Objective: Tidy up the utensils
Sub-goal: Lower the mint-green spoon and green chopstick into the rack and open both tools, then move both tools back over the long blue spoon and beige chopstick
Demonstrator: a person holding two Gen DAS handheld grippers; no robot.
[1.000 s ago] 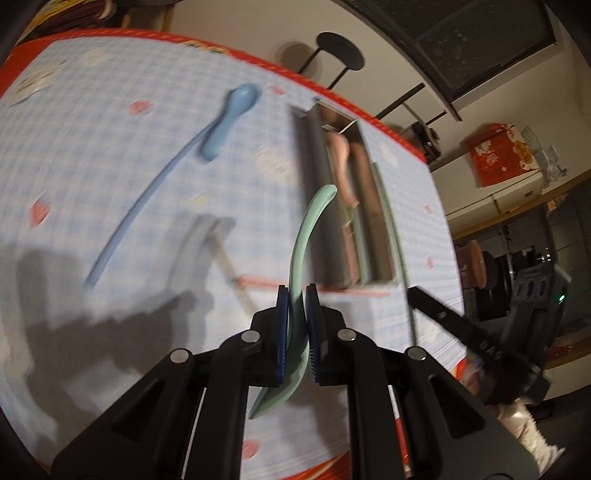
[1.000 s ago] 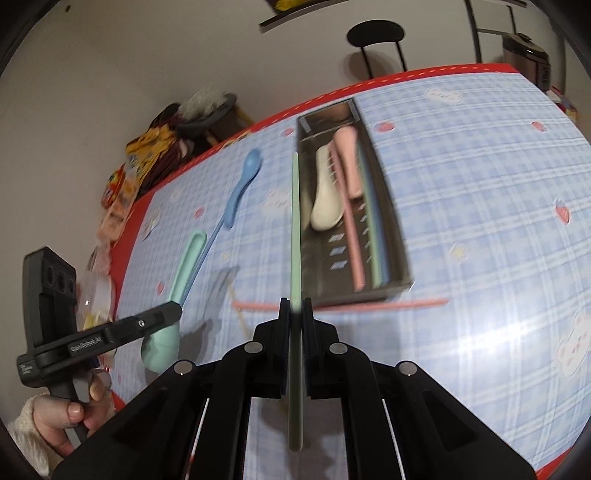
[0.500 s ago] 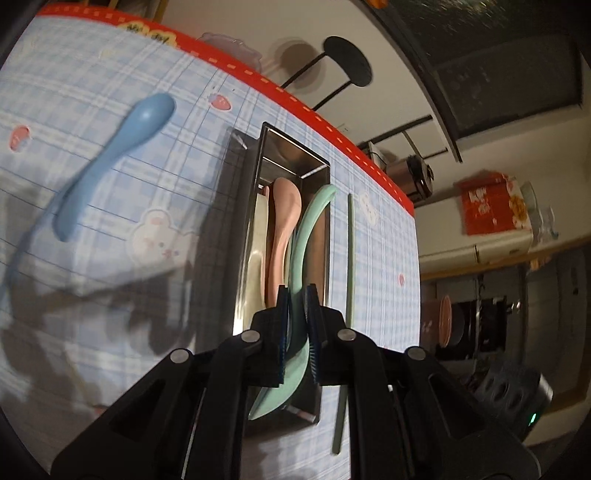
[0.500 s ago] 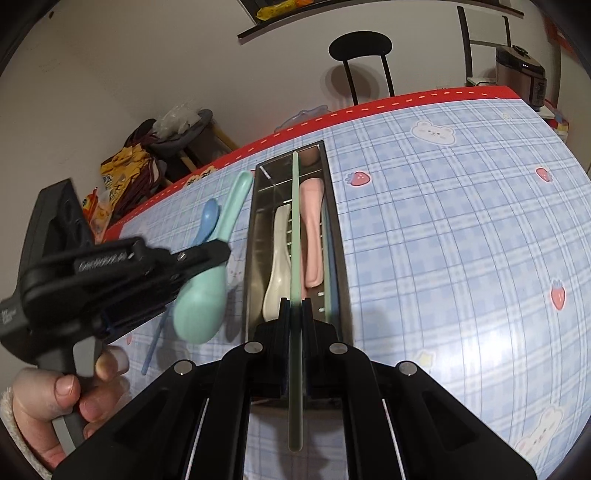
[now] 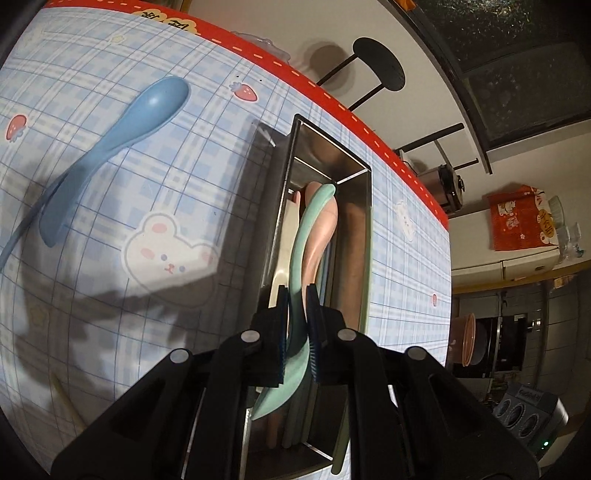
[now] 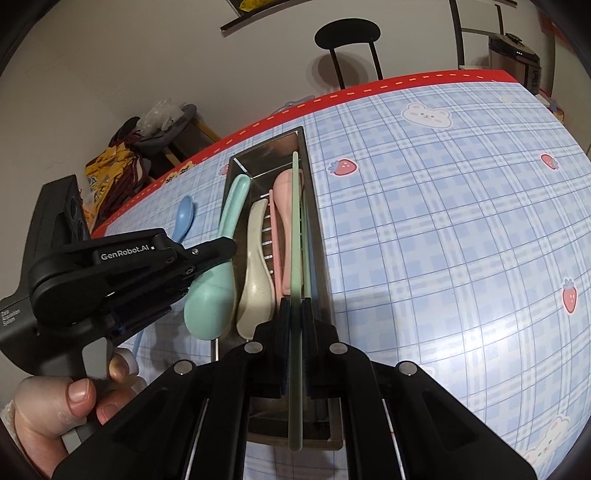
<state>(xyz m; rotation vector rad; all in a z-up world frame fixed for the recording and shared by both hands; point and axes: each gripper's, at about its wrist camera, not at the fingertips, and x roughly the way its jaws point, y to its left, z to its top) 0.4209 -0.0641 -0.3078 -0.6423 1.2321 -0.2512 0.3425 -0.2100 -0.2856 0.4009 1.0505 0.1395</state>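
Observation:
A metal utensil tray (image 5: 364, 236) (image 6: 317, 221) lies on the blue checked tablecloth. It holds a pink spoon (image 5: 325, 229) (image 6: 283, 192), a cream spoon (image 6: 255, 273) and several chopsticks. My left gripper (image 5: 297, 314) is shut on a green spoon (image 5: 306, 229) (image 6: 214, 291), held just above the tray's left side. My right gripper (image 6: 294, 314) is shut on a green chopstick (image 6: 295, 229), held lengthwise over the tray's right side. A blue spoon (image 5: 122, 129) (image 6: 183, 218) and a blue chopstick (image 5: 22, 229) lie on the table left of the tray.
The table's red far edge (image 6: 369, 92) runs behind the tray, with a black stool (image 6: 347, 33) beyond it. A cream chopstick (image 5: 64, 398) lies near the left gripper. Bags sit on a stool at the left (image 6: 122, 162).
Both grippers have come in closer and lower over the tray. The green spoon and the green chopstick now lie along the tray, nearer its contents.

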